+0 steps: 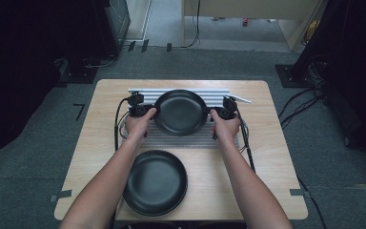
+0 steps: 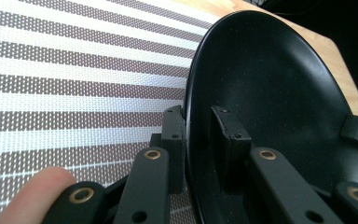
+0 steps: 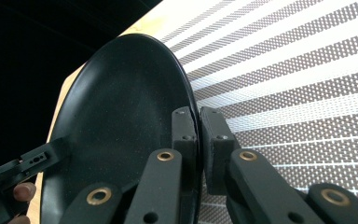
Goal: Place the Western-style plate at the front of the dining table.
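A: Where does the work stand?

B: I'd say midway. One black plate [image 1: 156, 182] already lies on the bare wood near the table's [image 1: 276, 157] six o'clock edge. The far plate [image 1: 180, 111] is in both grippers, over the striped mat [image 1: 190, 141] toward twelve o'clock. Whether it rests on the mat or hangs just above it, I can't tell.

A: And the jaws?

B: The left gripper [image 1: 145, 110] bites the far plate's rim at nine o'clock, the right gripper [image 1: 214, 113] at three o'clock. In the left gripper view the left gripper [image 2: 198, 140] has one pad under the rim and one inside the bowl, the inner one not quite snug. In the right gripper view the right gripper [image 3: 198, 135] is clamped tight on the rim.

A: What's left, then?

B: My guess: set this plate down flat and let go on both sides together, so it doesn't tip.

A: Materials?

B: Both plates are round, shallow, matte black with a fine speckle and a raised, thin rim; probably hard and a little slick. The mat is a woven mesh in pale and brown stripes, likely grippy. The table is light wood with rounded corners, standing on grey carpet [image 1: 38, 138].
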The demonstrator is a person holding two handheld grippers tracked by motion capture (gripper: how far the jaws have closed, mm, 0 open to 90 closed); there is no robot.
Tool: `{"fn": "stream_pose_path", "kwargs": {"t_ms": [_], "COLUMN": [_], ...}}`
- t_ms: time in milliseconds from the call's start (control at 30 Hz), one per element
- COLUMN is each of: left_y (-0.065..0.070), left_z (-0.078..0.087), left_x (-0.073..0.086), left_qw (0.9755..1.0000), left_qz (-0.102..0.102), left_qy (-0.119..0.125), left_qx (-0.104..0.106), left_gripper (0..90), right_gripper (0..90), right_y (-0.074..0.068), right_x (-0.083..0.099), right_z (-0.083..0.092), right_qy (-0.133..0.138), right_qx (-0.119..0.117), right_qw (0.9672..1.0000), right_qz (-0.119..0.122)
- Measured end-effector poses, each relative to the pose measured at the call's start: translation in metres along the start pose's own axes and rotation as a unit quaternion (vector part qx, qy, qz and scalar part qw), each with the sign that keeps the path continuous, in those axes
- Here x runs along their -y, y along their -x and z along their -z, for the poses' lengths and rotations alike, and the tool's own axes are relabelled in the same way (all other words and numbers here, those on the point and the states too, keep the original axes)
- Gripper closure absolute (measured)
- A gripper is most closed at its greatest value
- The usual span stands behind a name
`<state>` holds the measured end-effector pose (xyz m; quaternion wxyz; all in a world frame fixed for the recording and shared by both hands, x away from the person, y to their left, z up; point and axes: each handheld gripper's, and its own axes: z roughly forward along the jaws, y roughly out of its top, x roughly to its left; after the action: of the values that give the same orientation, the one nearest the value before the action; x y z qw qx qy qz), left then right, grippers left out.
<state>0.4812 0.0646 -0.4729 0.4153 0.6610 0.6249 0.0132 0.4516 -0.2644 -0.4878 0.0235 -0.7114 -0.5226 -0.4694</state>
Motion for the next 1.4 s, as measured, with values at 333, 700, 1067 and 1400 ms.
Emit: {"fn": "stream_pose_path", "kwargs": {"t_ms": [333, 700, 1067, 1400], "left_y": [-0.006, -0.009, -0.011, -0.012], "left_z": [-0.014, -0.025, -0.029, -0.03], "left_x": [0.0, 0.001, 0.002, 0.002], "left_qw": [0.9997, 0.9992, 0.9989, 0.9989], "left_qz": [0.006, 0.014, 0.018, 0.016], "left_qy": [-0.017, -0.03, -0.035, -0.033], "left_qx": [-0.014, -0.022, -0.024, -0.029], "left_gripper": [75.2, 74.4, 74.3, 74.3], "right_gripper": [85.7, 85.6, 85.5, 85.4], "right_y": [0.005, 0.009, 0.012, 0.014], "right_x": [0.0, -0.002, -0.005, -0.003], "right_z": [-0.011, -0.018, -0.024, -0.028], "right_qy": [-0.009, -0.013, -0.016, -0.011], "right_qx": [0.013, 0.027, 0.029, 0.027], "right_qw": [0.9999, 0.9996, 0.9994, 0.9996], "right_qz": [-0.004, -0.004, -0.007, -0.006]}}
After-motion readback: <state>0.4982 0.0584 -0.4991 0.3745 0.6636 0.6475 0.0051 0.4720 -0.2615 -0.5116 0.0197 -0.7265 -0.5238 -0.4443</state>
